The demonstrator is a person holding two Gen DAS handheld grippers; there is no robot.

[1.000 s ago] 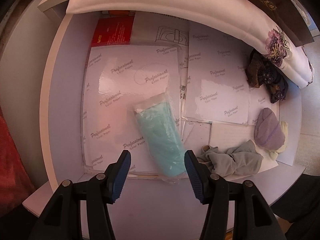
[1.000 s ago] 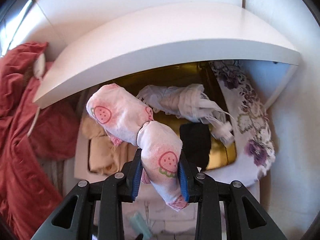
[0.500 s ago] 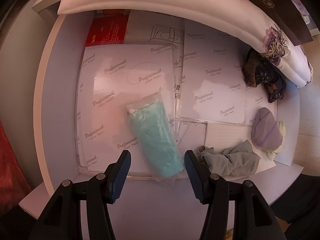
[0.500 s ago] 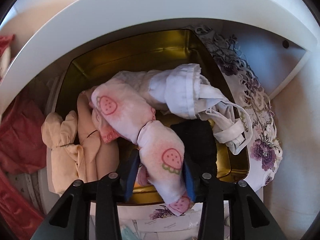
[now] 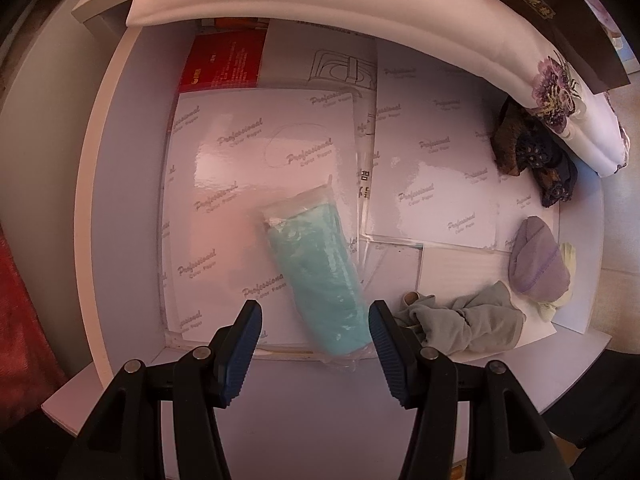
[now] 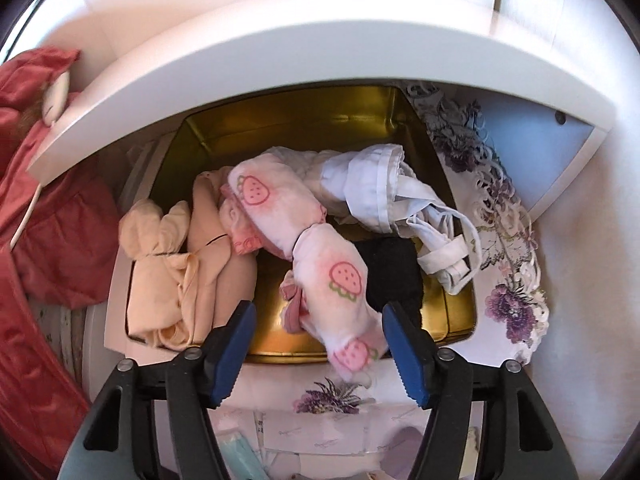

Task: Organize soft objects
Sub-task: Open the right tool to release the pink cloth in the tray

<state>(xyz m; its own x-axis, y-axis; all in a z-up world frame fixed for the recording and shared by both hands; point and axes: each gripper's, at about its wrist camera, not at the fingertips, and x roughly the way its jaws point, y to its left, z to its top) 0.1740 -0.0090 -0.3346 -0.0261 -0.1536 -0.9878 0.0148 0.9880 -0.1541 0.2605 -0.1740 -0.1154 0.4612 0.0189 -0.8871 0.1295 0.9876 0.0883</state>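
Pink strawberry-print socks [image 6: 316, 248] lie in a gold tin [image 6: 280, 128], their lower end draped over its near rim, among a white garment [image 6: 372, 184], a black cloth [image 6: 392, 272] and peach fabric [image 6: 180, 264]. The right gripper [image 6: 318, 332] has just been opening; its jaws stand apart, clear of the socks between them. The left gripper [image 5: 314, 334] hangs open over a bagged teal cloth [image 5: 320, 276] on glossy paper sheets [image 5: 240, 160].

White shelving nook, warm daylight

White shelf board [image 6: 240, 80] above; pale lower shelf [image 5: 304, 412]; white wall [image 6: 592, 280]; floral embroidered cloth [image 6: 516, 280] lining; red fabric [image 6: 52, 240] at left; tiled floor [image 5: 624, 200].
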